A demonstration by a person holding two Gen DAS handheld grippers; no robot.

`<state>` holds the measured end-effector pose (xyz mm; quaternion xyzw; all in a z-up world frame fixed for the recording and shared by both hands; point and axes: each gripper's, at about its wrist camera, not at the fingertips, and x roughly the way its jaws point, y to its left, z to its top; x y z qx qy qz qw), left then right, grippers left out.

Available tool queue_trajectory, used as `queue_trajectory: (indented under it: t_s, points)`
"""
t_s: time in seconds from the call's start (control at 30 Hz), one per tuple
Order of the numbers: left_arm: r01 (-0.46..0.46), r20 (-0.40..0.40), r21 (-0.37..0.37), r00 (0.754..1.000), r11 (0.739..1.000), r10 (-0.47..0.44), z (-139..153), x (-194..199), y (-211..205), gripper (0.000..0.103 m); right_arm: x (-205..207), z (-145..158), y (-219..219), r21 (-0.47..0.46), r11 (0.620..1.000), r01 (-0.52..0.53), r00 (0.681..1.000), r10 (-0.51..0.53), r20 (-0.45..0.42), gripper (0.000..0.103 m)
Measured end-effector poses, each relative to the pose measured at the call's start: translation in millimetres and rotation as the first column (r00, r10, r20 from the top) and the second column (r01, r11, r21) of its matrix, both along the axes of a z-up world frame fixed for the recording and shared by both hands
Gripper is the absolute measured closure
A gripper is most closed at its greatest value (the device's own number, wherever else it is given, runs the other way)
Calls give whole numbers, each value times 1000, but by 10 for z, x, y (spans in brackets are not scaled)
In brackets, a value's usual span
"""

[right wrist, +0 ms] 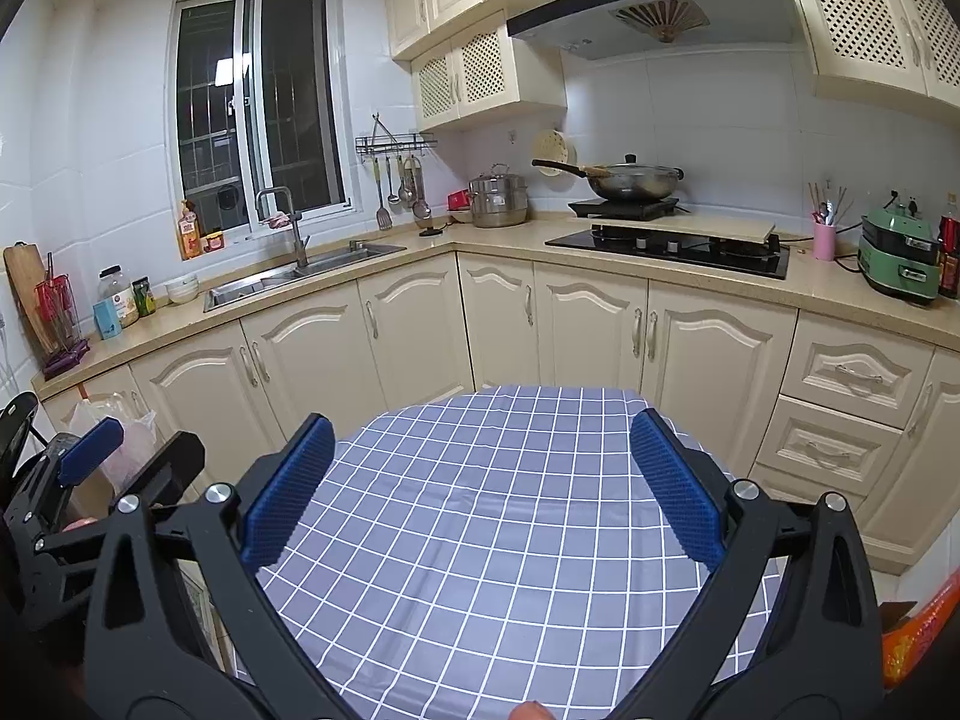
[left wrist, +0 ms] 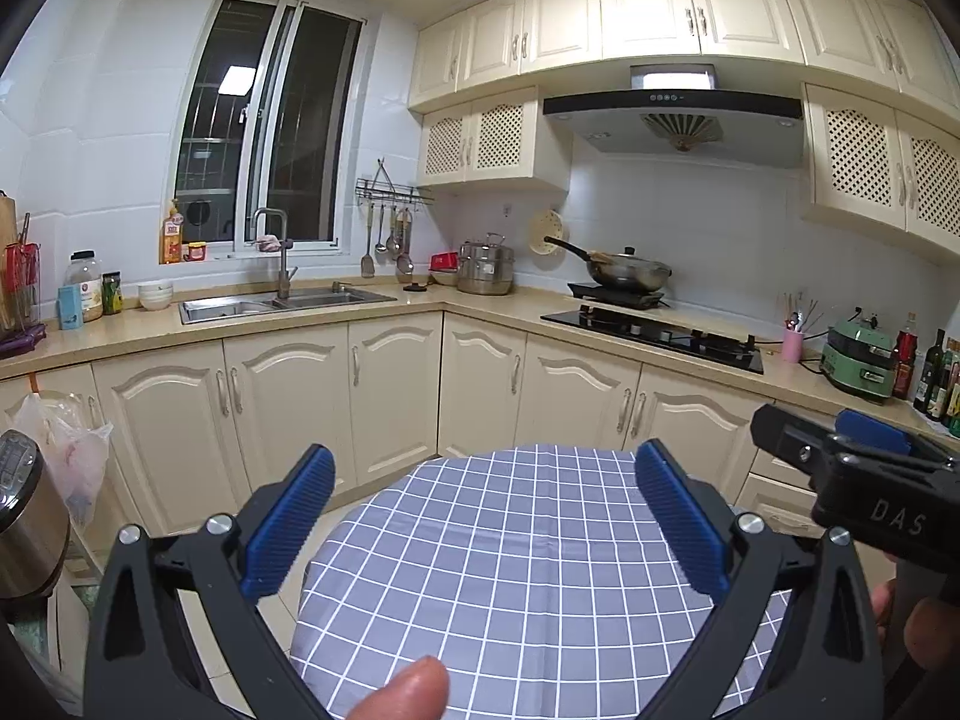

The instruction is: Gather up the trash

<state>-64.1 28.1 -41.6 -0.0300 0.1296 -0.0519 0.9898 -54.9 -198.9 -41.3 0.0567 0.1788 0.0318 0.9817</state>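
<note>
Both claws are up over the round table (left wrist: 528, 546), which wears a blue-grey checked cloth w/ white grid lines. My left gripper (left wrist: 485, 519) is spread wide, blue ribbed pads apart, nothing between them; a fingertip (left wrist: 414, 690) pokes in at the near edge of its view. My right gripper (right wrist: 480, 489) is likewise wide and holding nothing, and it shows black w/ a blue pad at the right edge of the left cam.

The cloth is bare where I can see it, so I can't pick out any trash on the table. Off the table's left side a thin plastic bag (left wrist: 66, 450) hangs on the lower cabinets, by a steel canister (left wrist: 27, 516). An orange packet (right wrist: 918, 630) sits past the table's near right edge; can't tell what it is.

Beyond the far edge: sink (right wrist: 300, 276), gas hob (right wrist: 672, 249), wok (right wrist: 630, 180) on an induction plate, green cooker (right wrist: 897, 258) on the counter
</note>
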Motion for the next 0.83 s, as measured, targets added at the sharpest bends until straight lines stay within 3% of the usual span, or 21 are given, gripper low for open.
queue_trajectory:
  t_s: [0.47,0.83]
  points:
    - [-33,54,11,998,999,33,81,-99,25,5,-23,48,37,2,1000,-9,1000,9,16,6]
    - [-38,50,30,998,999,37,96,-111,-35,5,2,65,36,9,1000,-4,1000,4,17,6]
